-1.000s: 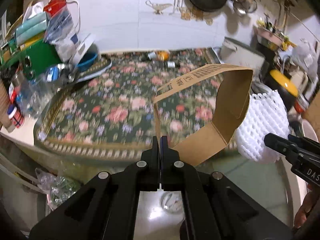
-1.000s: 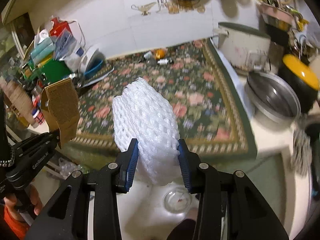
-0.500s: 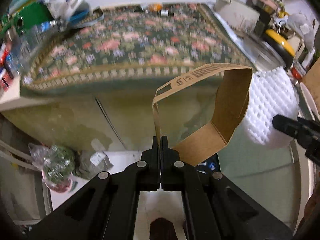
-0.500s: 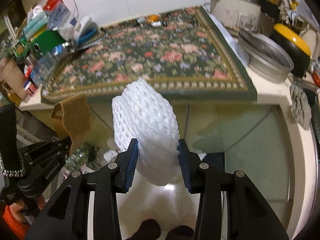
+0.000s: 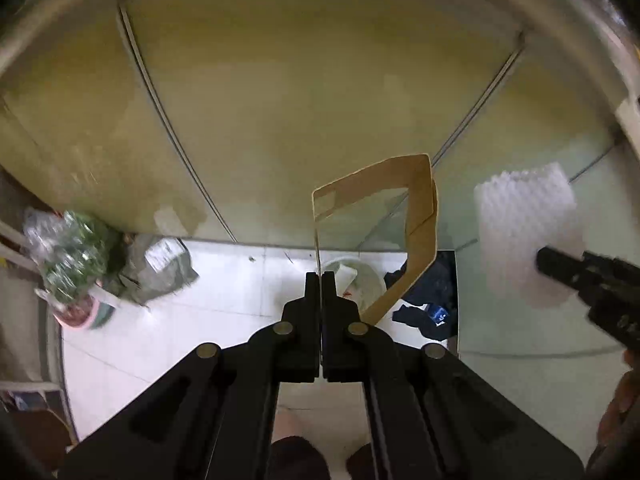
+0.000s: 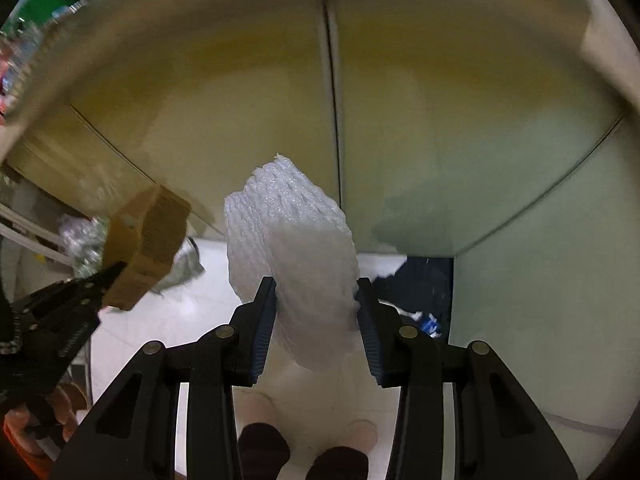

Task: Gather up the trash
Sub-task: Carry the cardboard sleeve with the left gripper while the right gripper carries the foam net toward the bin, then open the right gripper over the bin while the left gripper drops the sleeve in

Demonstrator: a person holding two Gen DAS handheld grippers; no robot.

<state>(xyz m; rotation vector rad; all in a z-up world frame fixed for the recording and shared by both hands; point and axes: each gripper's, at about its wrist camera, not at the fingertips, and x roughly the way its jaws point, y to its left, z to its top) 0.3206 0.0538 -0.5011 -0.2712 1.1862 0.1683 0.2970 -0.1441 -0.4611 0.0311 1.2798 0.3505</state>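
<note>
My left gripper has its fingers fully closed on a bent cardboard strip, and my right gripper pinches a white foam net, both above the floor.

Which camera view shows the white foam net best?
The right wrist view: the white foam net sits centred and close, squeezed between the right gripper pads. In the left wrist view it appears small and blurred at the right edge, beside the cardboard strip.
</note>
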